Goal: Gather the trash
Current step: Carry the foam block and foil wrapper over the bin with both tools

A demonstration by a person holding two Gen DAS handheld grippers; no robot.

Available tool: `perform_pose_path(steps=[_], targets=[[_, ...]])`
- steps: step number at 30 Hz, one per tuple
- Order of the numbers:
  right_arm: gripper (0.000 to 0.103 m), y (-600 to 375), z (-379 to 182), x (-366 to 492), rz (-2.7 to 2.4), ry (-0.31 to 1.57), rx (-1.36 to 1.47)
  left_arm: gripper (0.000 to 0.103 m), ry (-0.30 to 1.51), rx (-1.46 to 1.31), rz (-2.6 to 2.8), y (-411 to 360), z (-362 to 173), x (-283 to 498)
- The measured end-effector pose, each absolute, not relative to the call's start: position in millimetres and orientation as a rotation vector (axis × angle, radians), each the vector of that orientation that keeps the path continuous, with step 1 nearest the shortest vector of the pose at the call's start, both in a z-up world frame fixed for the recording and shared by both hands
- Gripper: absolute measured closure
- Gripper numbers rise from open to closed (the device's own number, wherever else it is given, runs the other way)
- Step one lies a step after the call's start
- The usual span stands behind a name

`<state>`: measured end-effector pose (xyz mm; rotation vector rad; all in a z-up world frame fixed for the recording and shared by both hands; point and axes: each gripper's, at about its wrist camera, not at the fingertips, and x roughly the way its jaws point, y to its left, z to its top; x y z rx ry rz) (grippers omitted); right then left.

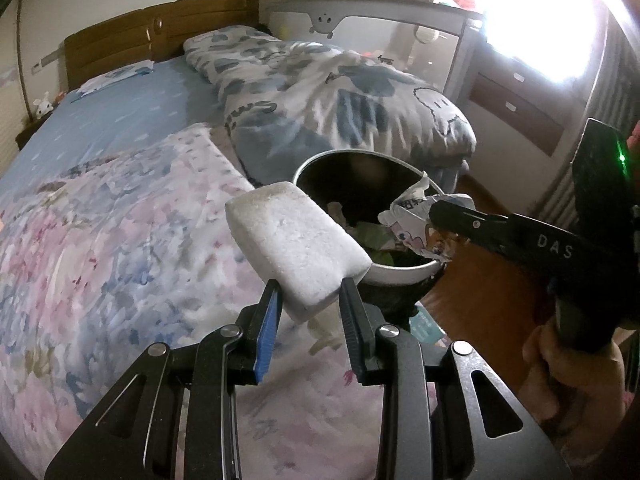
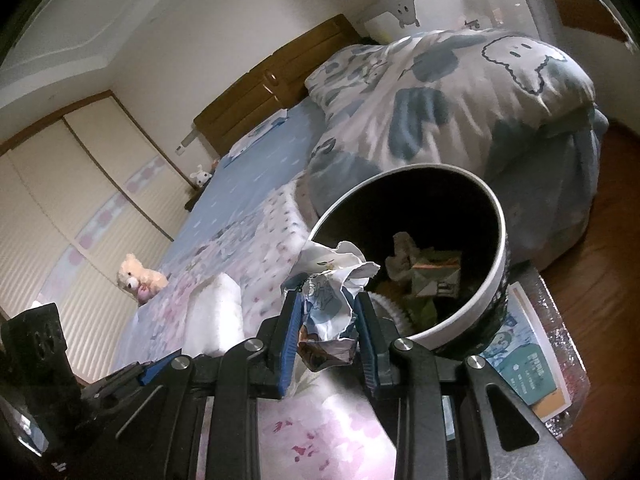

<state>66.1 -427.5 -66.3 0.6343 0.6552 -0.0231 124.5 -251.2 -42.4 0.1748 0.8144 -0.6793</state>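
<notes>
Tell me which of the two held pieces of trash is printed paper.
The crumpled paper in the right hand-held gripper: it carries coloured print and creases. The left hand-held gripper holds a plain white foam block.

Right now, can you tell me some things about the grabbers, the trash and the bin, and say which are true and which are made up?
1. The left gripper is clamped on a white foam block. True.
2. The right gripper holds nothing. False: it is clamped on a crumpled printed paper wrapper.
3. The round black bin with a white rim already has trash inside. True: crumpled paper and a green carton lie in it.
4. The bin stands on the bed. False: it stands beside the floral bedspread.
5. A cream teddy bear lies on the bed. True.
</notes>
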Motion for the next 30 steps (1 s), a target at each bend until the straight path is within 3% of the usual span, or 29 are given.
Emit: perform_pose_path(steps=[30], targets=[[0.075, -468.9, -64.0, 89.9, -0.081, 0.650, 0.622, 0.075, 0.811, 0.216, -0.738, -300.1, -37.3, 143.1]])
